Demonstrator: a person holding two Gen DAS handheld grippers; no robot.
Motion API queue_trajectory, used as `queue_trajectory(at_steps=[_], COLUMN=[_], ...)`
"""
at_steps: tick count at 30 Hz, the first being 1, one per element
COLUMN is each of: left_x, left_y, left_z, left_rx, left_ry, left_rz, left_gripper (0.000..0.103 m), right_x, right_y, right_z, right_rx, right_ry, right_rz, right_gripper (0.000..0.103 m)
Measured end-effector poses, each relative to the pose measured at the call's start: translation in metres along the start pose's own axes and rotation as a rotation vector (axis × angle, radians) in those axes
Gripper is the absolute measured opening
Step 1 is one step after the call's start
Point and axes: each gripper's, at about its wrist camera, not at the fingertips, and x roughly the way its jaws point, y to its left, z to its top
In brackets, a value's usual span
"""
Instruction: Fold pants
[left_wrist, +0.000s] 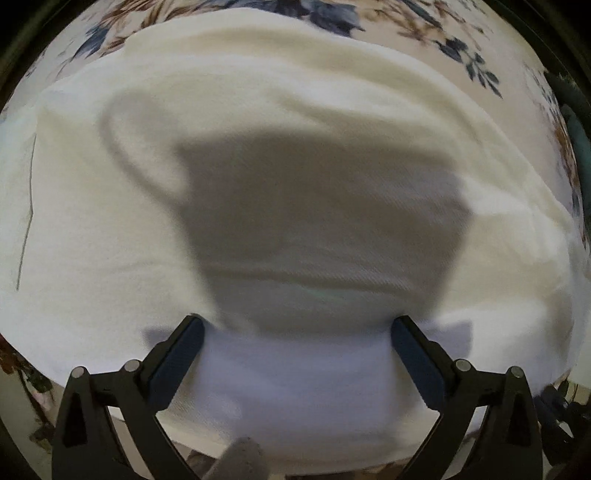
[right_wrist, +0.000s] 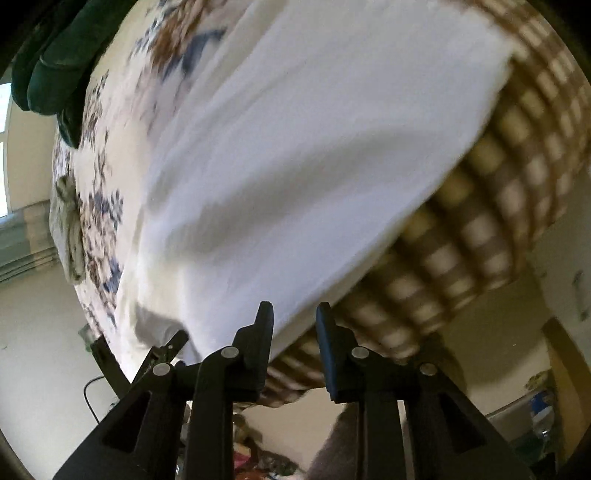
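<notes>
So the left gripper (left_wrist: 297, 332) hangs right over the white pants (left_wrist: 258, 184) with jaws spread wide and nothing pinched, probably lining up a grab. The right gripper (right_wrist: 293, 317) has jaws partly apart and empty at the cloth's near edge; beyond, the pants lie across the floral bed (right_wrist: 99, 221).

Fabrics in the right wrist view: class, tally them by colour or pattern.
White pants: 1
Floral bed cover: 1
Brown checked cloth: 1
Dark green fabric: 1
Total: 4
</notes>
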Motion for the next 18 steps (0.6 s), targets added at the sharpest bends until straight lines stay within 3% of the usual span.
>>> queue_trajectory(at_steps=[4,7,9,13,14,17,18], left_x=[-0.027,-0.049,-0.056,-0.061,-0.061,-0.056,-0.054], left_y=[0.014,0.035,0.049,0.085,0.091,0.12,0.131], left_z=[-0.008,-0.032,-0.047,-0.083,-0.087,-0.104,-0.106], left_rx=[-0.026,-0.052,-0.076,-0.118,-0.124,-0.181,-0.212], left_ry=[-0.045,-0.07,-0.063,-0.026,-0.024,-0.007,0.006], left_rz=[0.008,0.045,0.054,0.075,0.088,0.117,0.122], left_gripper=[0.103,0.103,0.103,0.103,0.103,0.103,0.103], right_x=[0.025,0.032,0.029,0.0,-0.002,0.019,0.024], right_y=[0.006,0.004,0.013,0.042,0.047,0.029,0.024], right_z=[-0.01,-0.012,-0.015,-0.033,-0.033,-0.026,-0.023], right_rx=[0.046,0.077,0.036,-0.158,-0.179,-0.132,-0.112], right_ry=[-0.014,-0.043,-0.07,-0.149,-0.156,-0.051,-0.017], right_rz=[-0.031,-0.039,-0.068,-0.207,-0.247,-0.291,-0.268], right_gripper=[0.026,0.015,0.01,0.008,0.001,0.002,0.003])
